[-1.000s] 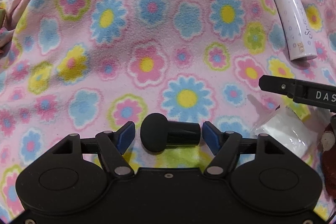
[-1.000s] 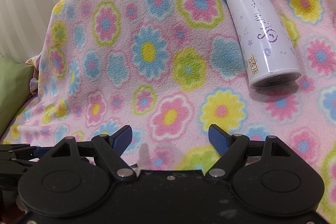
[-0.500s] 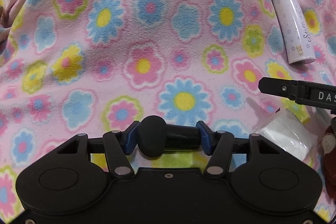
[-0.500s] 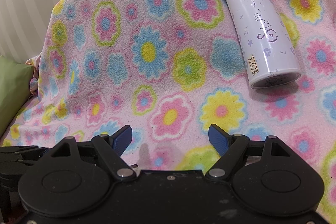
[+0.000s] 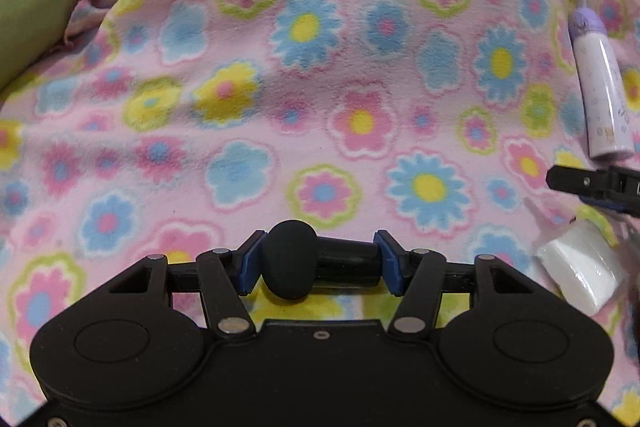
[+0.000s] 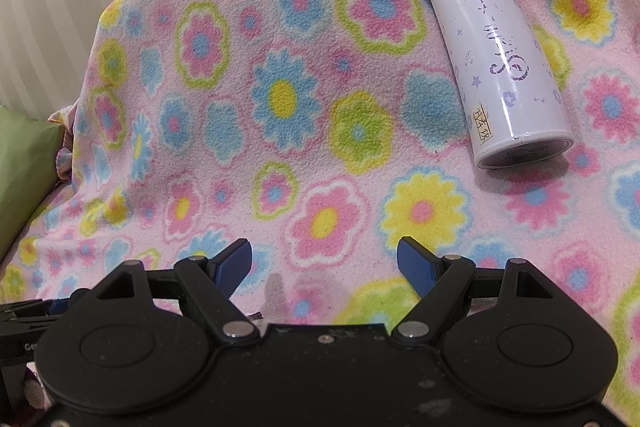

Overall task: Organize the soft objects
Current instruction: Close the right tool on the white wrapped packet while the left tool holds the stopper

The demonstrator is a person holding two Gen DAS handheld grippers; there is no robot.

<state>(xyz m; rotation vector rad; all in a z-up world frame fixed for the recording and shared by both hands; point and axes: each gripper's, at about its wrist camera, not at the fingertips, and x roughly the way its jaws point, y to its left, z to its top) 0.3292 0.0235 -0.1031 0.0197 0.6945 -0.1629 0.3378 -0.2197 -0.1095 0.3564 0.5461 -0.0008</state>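
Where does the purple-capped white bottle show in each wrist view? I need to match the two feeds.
Left wrist view: the bottle lies at the far right edge, cap up, just above the tip of the right claw.
Right wrist view: the bottle lies upper right, cap toward the top, base facing the camera.
Shared landmark: the flowered pink blanket, with the green cushion at its left edge in both.

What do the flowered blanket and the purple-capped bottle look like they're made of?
Flowered blanket: likely fleece, matte, with a fuzzy, pilled nap. Purple-capped bottle: hard and glossy, probably coated metal with a plastic cap; a bright highlight runs along its side and the print looks worn.
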